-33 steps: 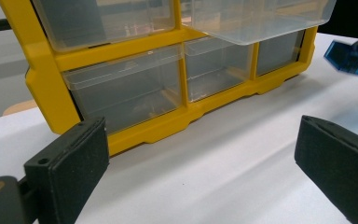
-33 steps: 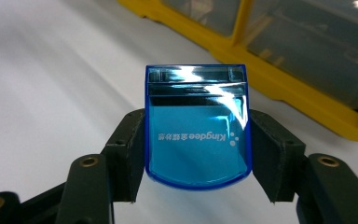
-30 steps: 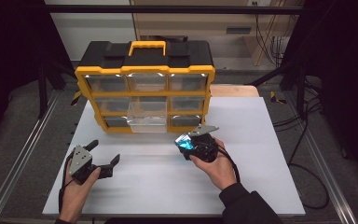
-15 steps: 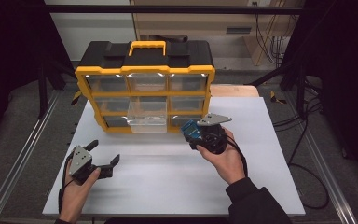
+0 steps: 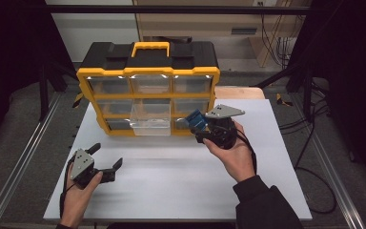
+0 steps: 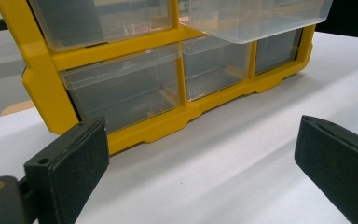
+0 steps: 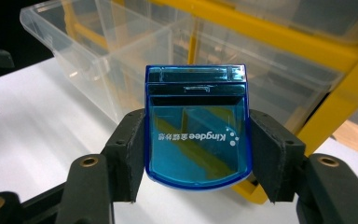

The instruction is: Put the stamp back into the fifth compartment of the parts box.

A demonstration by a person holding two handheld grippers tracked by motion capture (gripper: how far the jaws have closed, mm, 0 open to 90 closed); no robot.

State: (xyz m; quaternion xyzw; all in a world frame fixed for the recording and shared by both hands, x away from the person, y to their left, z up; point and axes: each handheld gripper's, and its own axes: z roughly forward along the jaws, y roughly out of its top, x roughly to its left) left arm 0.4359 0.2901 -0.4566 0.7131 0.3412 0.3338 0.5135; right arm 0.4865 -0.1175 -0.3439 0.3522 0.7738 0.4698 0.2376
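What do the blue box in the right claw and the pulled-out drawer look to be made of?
Blue box: likely glossy translucent plastic; the yellow frame shows through it and its lid reflects light. Pulled-out drawer: probably clear, thin-walled plastic, slightly cloudy, with bright edge highlights; the white table shows through.

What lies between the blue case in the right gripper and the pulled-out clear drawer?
Nothing: the high view shows the blue case, clamped in the right gripper, just right of the open drawer, with only a short bare gap between them.

Organizer stands on table, far side.
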